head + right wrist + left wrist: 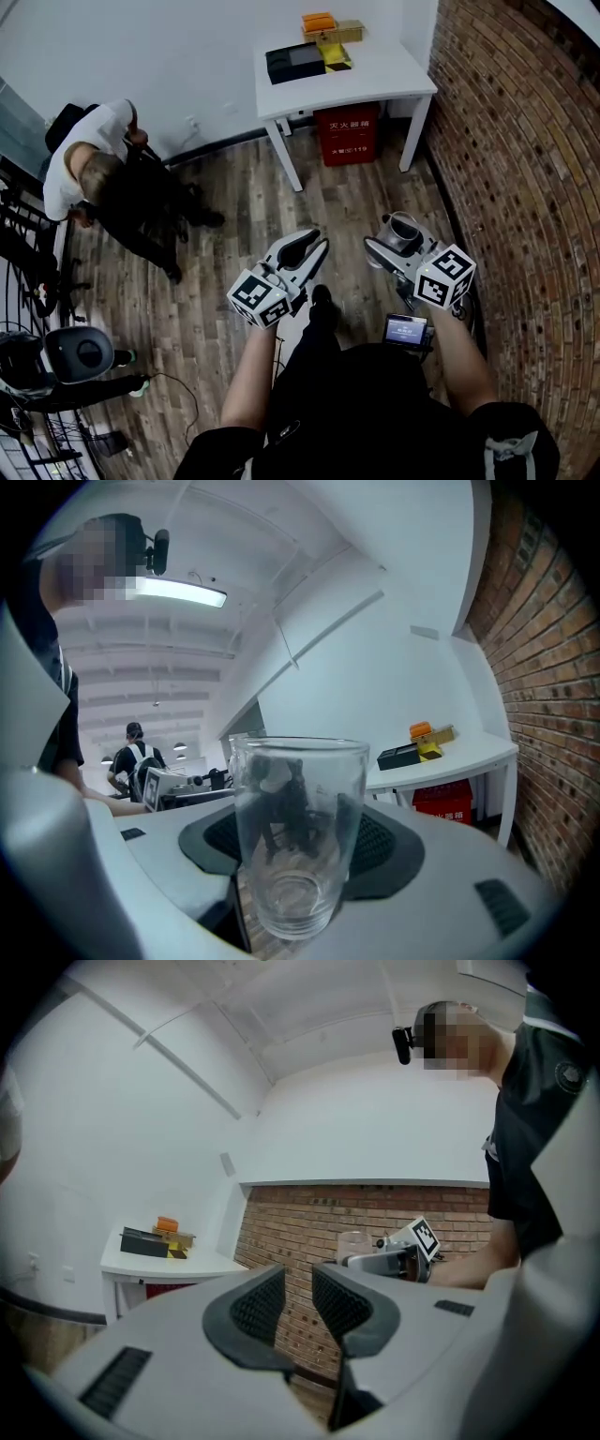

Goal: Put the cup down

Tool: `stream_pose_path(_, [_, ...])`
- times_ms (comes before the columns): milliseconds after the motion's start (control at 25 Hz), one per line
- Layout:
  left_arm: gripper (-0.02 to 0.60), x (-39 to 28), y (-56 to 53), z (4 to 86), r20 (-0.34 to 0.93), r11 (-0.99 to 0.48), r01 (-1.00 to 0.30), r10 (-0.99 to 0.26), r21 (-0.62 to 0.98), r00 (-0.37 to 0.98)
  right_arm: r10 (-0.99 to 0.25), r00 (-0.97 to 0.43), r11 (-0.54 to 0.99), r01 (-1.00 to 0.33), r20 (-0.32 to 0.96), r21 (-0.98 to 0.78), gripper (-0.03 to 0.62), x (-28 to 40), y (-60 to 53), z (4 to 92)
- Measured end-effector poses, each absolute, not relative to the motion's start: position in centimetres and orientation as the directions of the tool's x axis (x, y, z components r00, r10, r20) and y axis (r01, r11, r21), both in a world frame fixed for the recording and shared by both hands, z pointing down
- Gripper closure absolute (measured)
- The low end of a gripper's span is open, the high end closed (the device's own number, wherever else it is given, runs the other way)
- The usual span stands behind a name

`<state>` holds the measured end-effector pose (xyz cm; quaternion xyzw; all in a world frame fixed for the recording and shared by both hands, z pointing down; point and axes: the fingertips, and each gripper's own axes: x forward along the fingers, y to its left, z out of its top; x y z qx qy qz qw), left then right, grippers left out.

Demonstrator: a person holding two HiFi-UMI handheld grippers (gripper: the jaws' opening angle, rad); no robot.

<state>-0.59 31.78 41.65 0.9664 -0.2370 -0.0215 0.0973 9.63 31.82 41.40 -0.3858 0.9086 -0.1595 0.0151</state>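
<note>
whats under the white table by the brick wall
A red box stands on the floor under the white table. The tabletop covers the box's top and whatever lies behind it.

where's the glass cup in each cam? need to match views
Head view: glass cup right of centre, held in the right gripper.
Left gripper view: the cup is small, right of centre, beyond this gripper's jaws.
Right gripper view: the cup fills the centre foreground, clamped between the jaws.
Shared landmark: white table, in all three views.
</note>
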Motion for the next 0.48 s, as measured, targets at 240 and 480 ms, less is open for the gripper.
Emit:
stream_pose_path(240, [0.492,-1.6,22.5,41.5,-0.001,-0.884,-0.412,-0.423,0.219,0.906,-0.735,-0.668,0.614,-0.728,0.116,-0.306,0.312,8.7,23.1,41.0])
stream_pose_path(480, [0.492,-3.2,13.8,41.0,-0.011,-0.897,-0.382,-0.394,0.222,0.919,-0.754,-0.647,0.593,-0.745,0.113,-0.304,0.312,7.0,14.8,40.3])
